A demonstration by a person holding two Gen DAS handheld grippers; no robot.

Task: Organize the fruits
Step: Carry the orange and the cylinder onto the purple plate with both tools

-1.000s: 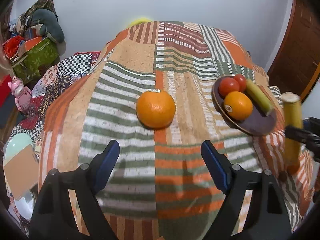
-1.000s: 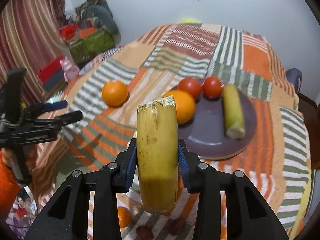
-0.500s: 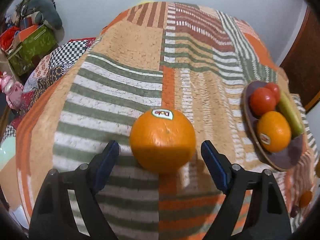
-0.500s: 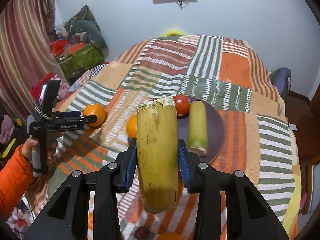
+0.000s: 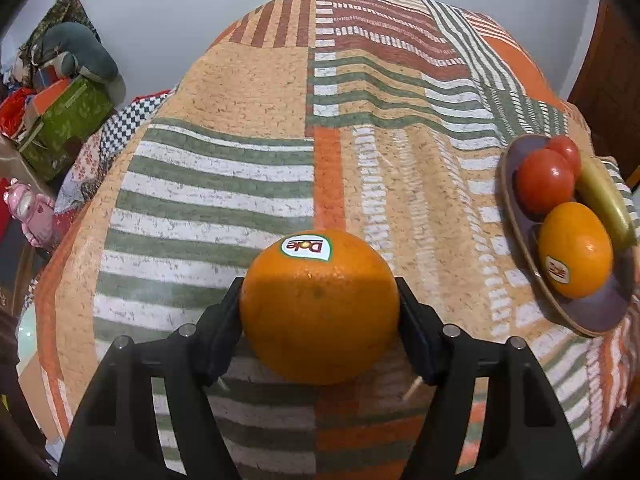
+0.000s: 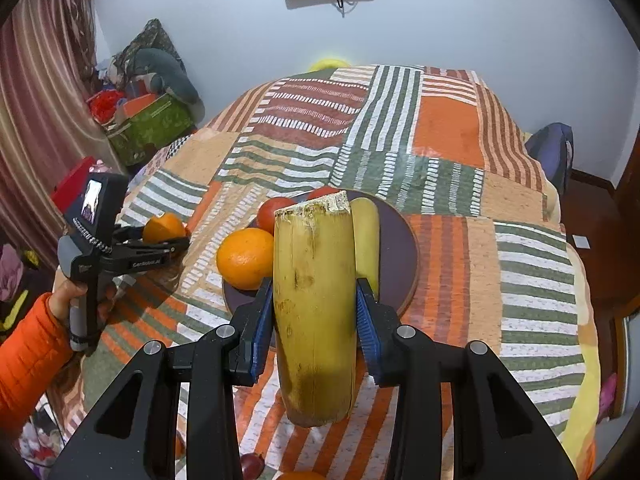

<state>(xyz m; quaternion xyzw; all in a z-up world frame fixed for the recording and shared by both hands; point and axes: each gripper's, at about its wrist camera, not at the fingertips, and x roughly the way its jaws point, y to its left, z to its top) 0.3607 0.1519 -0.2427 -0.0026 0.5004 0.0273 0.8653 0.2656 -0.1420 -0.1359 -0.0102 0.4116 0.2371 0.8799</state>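
An orange (image 5: 320, 308) with a sticker sits on the patchwork cloth between the fingers of my left gripper (image 5: 319, 294). Its jaws are closing and both pads touch the fruit's sides. The right wrist view shows this same orange (image 6: 164, 226) in the left gripper (image 6: 160, 242). My right gripper (image 6: 314, 286) is shut on an upright yellow banana piece (image 6: 316, 320), held in the air near the dark round plate (image 6: 396, 248). On the plate lie a second orange (image 6: 246, 258), two tomatoes (image 5: 544, 180) and another banana piece (image 6: 366, 232).
A hand in an orange sleeve (image 6: 28, 360) holds the left gripper. Small dark fruits (image 6: 252, 464) lie near the cloth's front edge. A green box (image 6: 148, 128) and clutter stand at the left, and a blue chair (image 6: 552, 152) at the right.
My left gripper moved down and forward around the orange, and its fingers came in against it. The right gripper drew back and rose a little with the banana piece still in it.
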